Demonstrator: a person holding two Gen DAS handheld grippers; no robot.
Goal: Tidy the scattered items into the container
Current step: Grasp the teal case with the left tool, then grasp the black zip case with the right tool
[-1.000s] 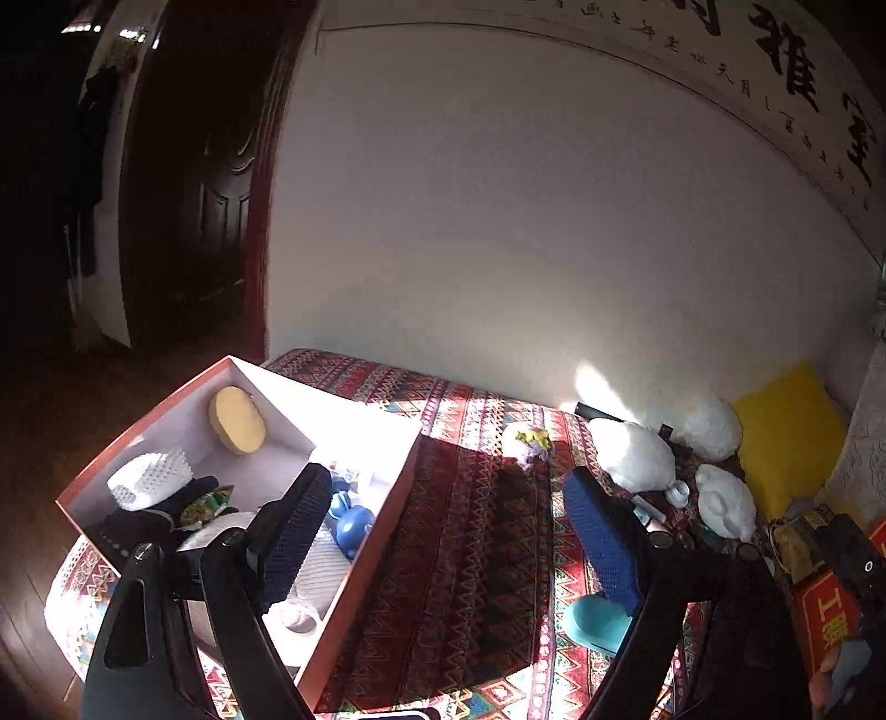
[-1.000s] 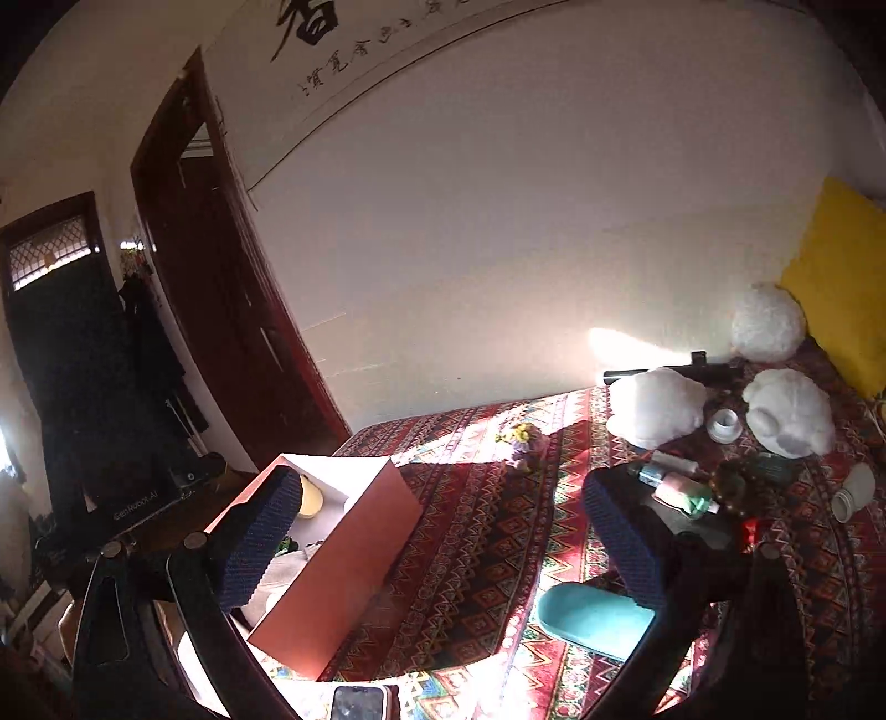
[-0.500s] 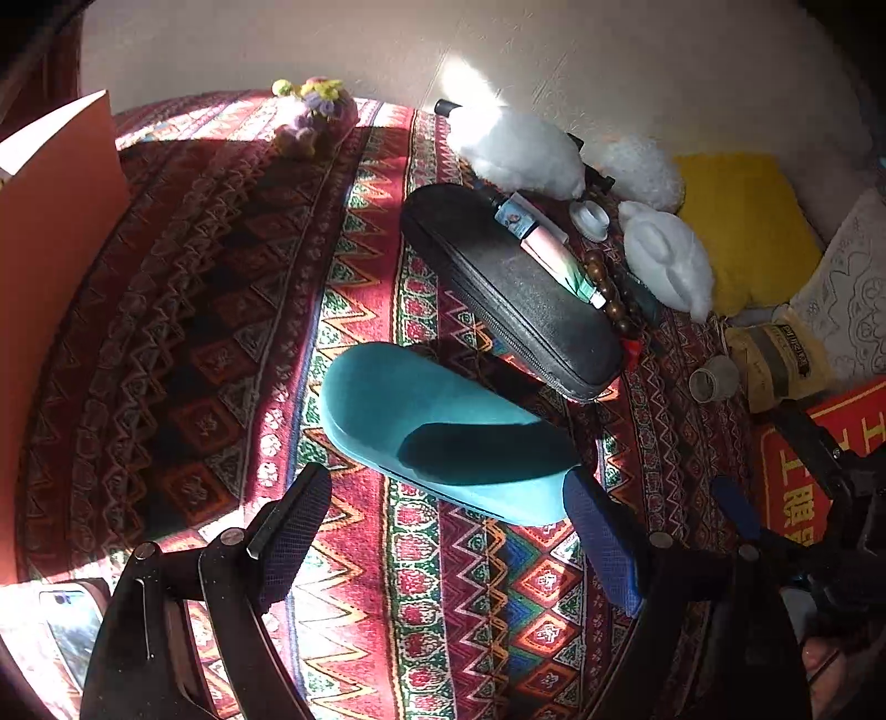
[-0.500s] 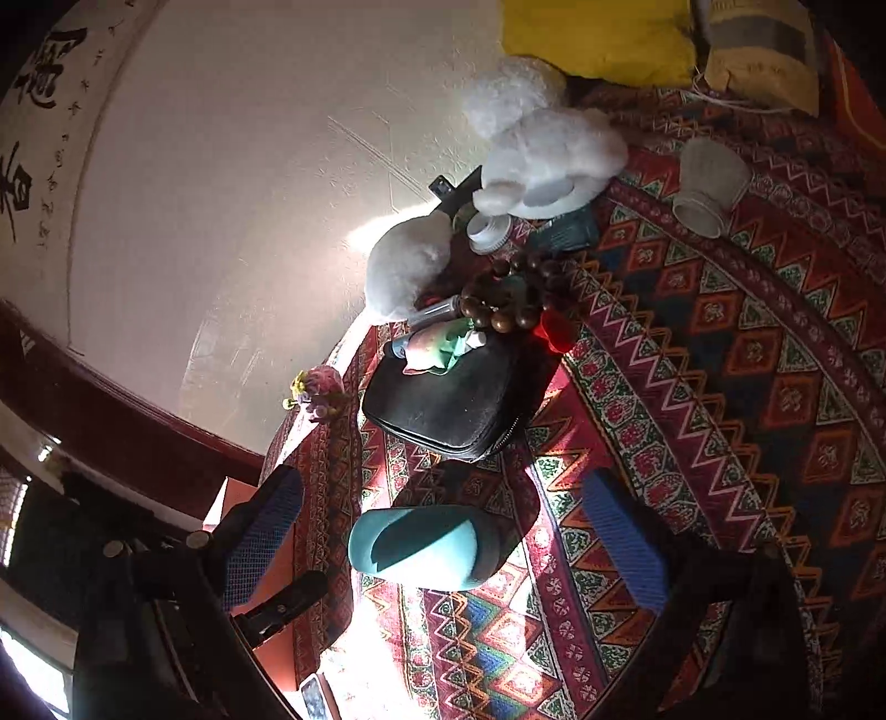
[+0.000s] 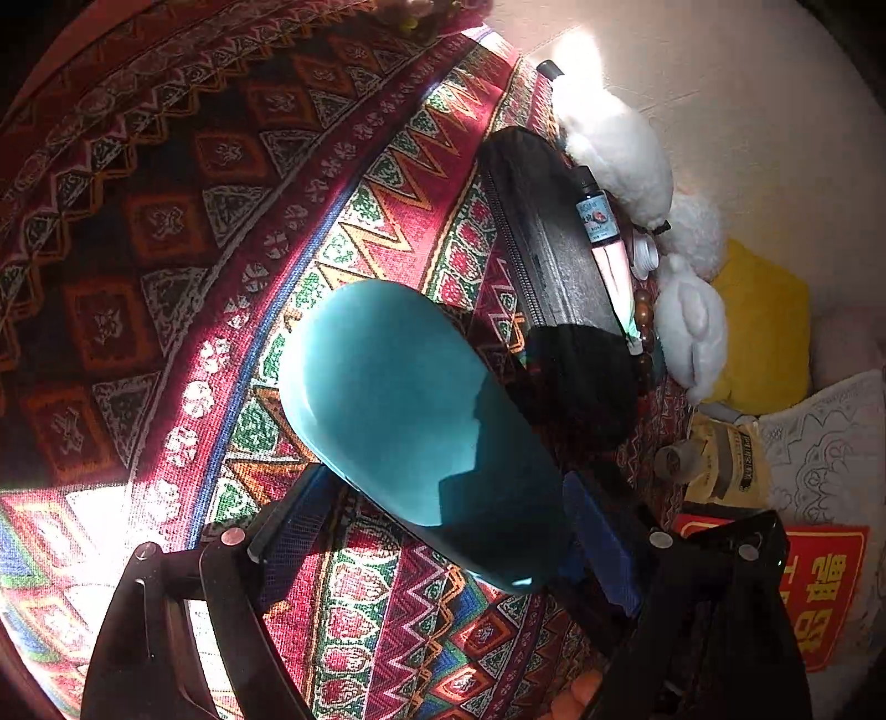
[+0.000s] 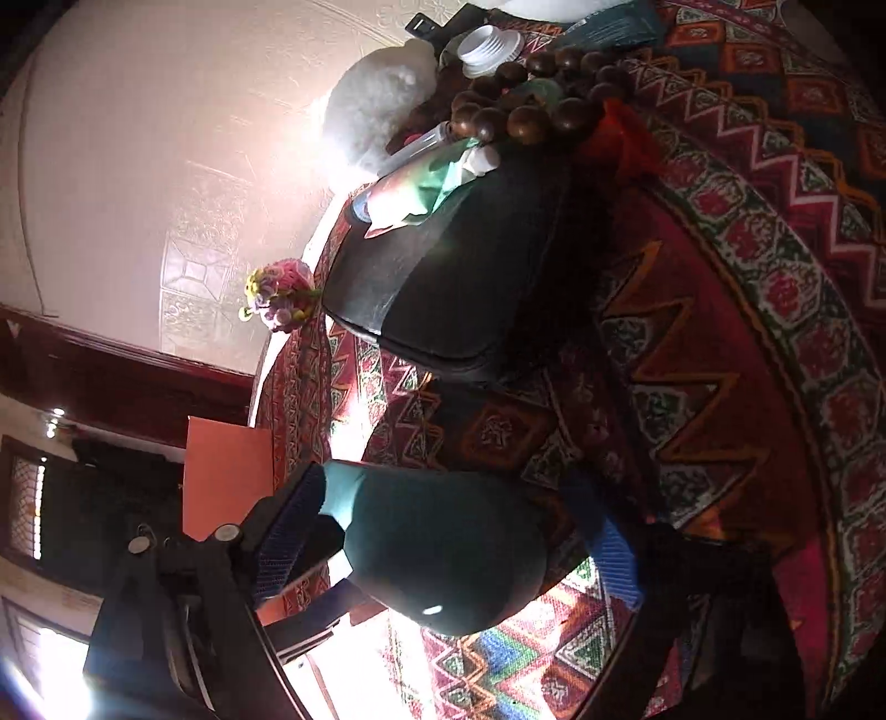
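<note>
A teal oval case (image 5: 410, 410) lies on the patterned cloth (image 5: 183, 288). My left gripper (image 5: 437, 509) is open, its blue-padded fingers on either side of the case's near end. My right gripper (image 6: 448, 526) is open too, straddling the other end of the same case (image 6: 443, 548). Behind the case lies a black zip pouch (image 5: 554, 288) with a tube (image 5: 606, 243) on it. The orange box (image 6: 227, 471) shows only as a wall at the left of the right wrist view.
White plush toys (image 5: 626, 149), wooden beads (image 6: 526, 105), a white cap (image 6: 487, 47), a small crocheted flower toy (image 6: 279, 293), a yellow cushion (image 5: 764, 327) and a red packet (image 5: 819, 587) lie around. A wall (image 6: 138, 166) backs the cloth.
Both grippers have dropped from high above the bed down to the teal case and now straddle it from opposite ends. The box has left the left wrist view.
</note>
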